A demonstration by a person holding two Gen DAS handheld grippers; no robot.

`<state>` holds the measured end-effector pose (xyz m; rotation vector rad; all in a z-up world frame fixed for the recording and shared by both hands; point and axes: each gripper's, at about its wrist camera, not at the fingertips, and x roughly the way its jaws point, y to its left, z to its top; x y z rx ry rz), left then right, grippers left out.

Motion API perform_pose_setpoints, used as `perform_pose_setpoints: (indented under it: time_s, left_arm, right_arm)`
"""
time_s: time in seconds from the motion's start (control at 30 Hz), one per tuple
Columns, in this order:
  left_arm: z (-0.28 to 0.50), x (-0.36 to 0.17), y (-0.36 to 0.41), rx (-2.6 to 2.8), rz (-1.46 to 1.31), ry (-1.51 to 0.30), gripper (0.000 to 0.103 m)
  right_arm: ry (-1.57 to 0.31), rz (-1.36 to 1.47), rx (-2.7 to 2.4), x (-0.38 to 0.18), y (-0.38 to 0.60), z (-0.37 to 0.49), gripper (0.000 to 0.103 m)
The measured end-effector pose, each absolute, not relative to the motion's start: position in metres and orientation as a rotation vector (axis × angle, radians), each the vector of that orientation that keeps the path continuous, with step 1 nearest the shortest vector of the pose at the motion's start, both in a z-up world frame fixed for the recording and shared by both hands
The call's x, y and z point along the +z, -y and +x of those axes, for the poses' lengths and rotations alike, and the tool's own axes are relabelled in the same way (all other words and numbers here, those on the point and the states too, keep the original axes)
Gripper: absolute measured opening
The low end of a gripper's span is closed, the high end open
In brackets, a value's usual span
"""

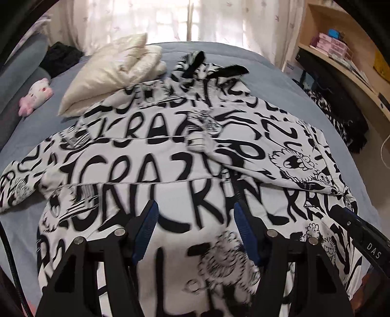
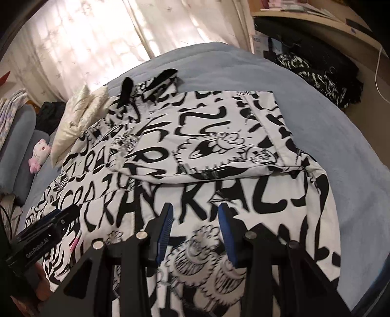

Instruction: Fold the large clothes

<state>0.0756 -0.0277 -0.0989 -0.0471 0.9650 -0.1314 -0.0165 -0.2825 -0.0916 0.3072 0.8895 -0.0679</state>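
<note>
A big white garment covered in black scrawled lettering and cartoon faces [image 1: 170, 175] lies spread across the blue-grey bed [image 1: 280, 73], reaching from the near edge up towards the curtained window [image 1: 146, 22]. Its right sleeve [image 2: 207, 136] is already folded in across the chest, lying flat on top of the body, while the left sleeve [image 1: 22, 180] still stretches out to the side on the bedcover. At the far end, two black ear-like flaps [image 1: 214, 65] stick up from the hood. The left gripper [image 1: 195, 212] hangs just above the lower middle of the garment with its jaws spread wide and nothing between the blue pads [image 1: 146, 226]. The right gripper [image 2: 195, 214] hovers close beside it over the same lower panel, jaws also parted, a little less widely, and empty. Each gripper shows at the edge of the other's view, side by side. A cream padded jacket [image 1: 114, 68] sits folded at the far left of the bed, touching the printed garment's shoulder, and a small pink and white plush toy [image 1: 36, 95] lies beyond it near the grey headboard [image 1: 22, 65]. Dark patterned clothes [image 2: 316, 75] are heaped under the wooden shelf [image 1: 341, 63] on the right.
</note>
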Motion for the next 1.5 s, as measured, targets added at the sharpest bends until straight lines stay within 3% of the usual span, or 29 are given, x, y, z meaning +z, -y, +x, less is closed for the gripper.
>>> perform_pose_setpoints:
  time_s: [0.7, 1.2, 1.5]
  left_arm:
    - [0.034, -0.107, -0.152, 0.071, -0.222, -0.910, 0.067]
    - [0.028, -0.176, -0.380, 0.185, -0.742, -0.862, 0.067]
    - [0.055, -0.206, -0.441, 0.195, -0.869, -0.830, 0.067]
  right_arm:
    - [-0.840, -0.001, 0.113, -0.082, 0.119, -0.017, 0.038]
    - [-0.753, -0.181, 0.330, -0.077, -0.047, 0.032, 0.038]
    - [-0.776, -0.249, 0.411, -0.095, -0.117, 0.054, 0.038]
